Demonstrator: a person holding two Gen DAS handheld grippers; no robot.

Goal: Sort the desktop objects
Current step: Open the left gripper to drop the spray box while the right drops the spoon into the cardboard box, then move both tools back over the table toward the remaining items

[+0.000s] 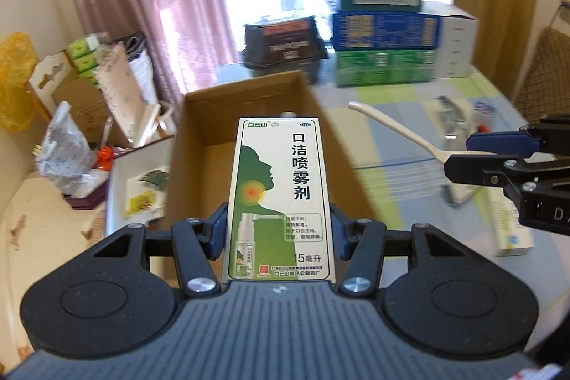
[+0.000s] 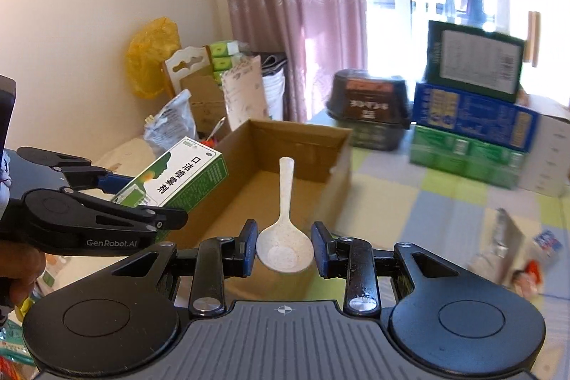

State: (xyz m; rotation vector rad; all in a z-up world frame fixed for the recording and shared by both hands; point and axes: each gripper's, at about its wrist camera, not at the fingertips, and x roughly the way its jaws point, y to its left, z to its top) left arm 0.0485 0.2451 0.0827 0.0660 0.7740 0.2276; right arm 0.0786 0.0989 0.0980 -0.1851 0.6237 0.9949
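The left gripper (image 1: 279, 227) has its two blue-padded fingers pressed against the long sides of one green-and-white spray box (image 1: 279, 198), pinching it flat-face-up with its far end out over the open cardboard box (image 1: 199, 145). In the right wrist view the same spray box (image 2: 174, 178) hangs tilted at 9 o'clock, above the left wall of the cardboard box (image 2: 302, 145), with the left gripper (image 2: 142, 198) clamped on it.

The right gripper (image 2: 284, 250) has its two fingers set on either side of the bowl of one white spoon (image 2: 285, 237); narrow gaps show beside the bowl, so I cannot tell whether the pads truly grip it. The spoon's handle points to 12 o'clock over the cardboard box. From the left wrist view the spoon (image 1: 395, 127) runs from 3 o'clock toward the centre, its bowl hidden in the right gripper (image 1: 481, 152).

Further out at 1 o'clock, on the checked tablecloth (image 2: 409, 202), stand three stacked cartons: green (image 2: 463, 155) at the bottom, blue (image 2: 473, 118), dark green (image 2: 475, 59) on top. One dark tub (image 2: 368, 109) sits just left of them. At 3 o'clock lie blurred small packets (image 2: 513, 251), too smeared to count.
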